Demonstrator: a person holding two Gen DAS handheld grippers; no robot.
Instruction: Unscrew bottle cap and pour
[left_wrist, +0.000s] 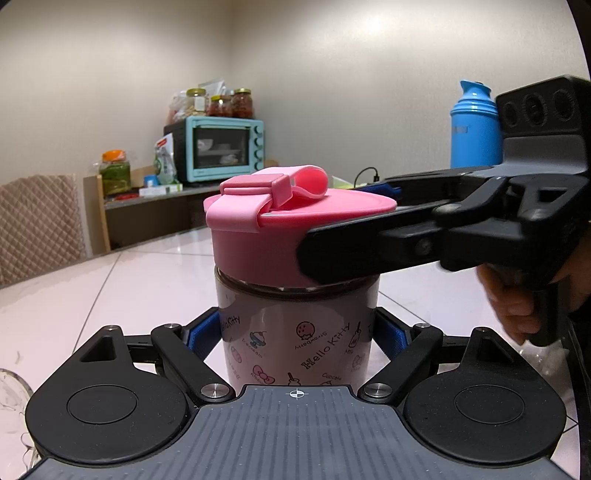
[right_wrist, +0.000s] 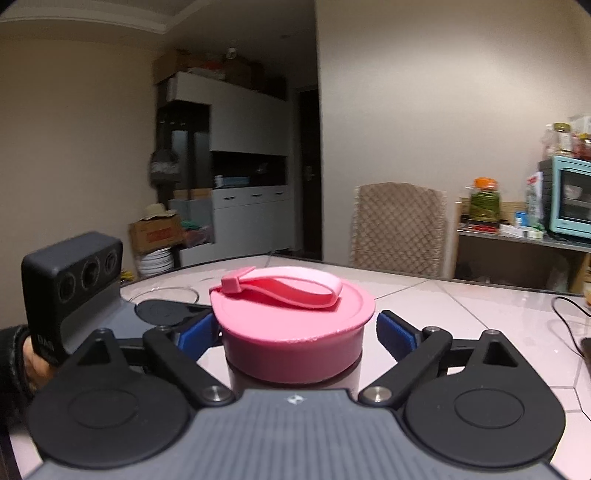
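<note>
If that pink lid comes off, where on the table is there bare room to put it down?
Bare tabletop lies right of the pink lid, between it and the black cable; more lies toward the quilted chair. It is crowded around the bottle, with both grippers there, and by the glass dish.

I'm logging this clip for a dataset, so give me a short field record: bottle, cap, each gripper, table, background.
bottle: Hello Kitty bottle, upright on the table
cap: pink cap with strap, on the bottle
left gripper: left gripper, blue pads against the bottle body
right gripper: right gripper, fingers either side of the cap, a gap at one pad
table: white tiled table
background: teal toaster oven, blue thermos
</note>
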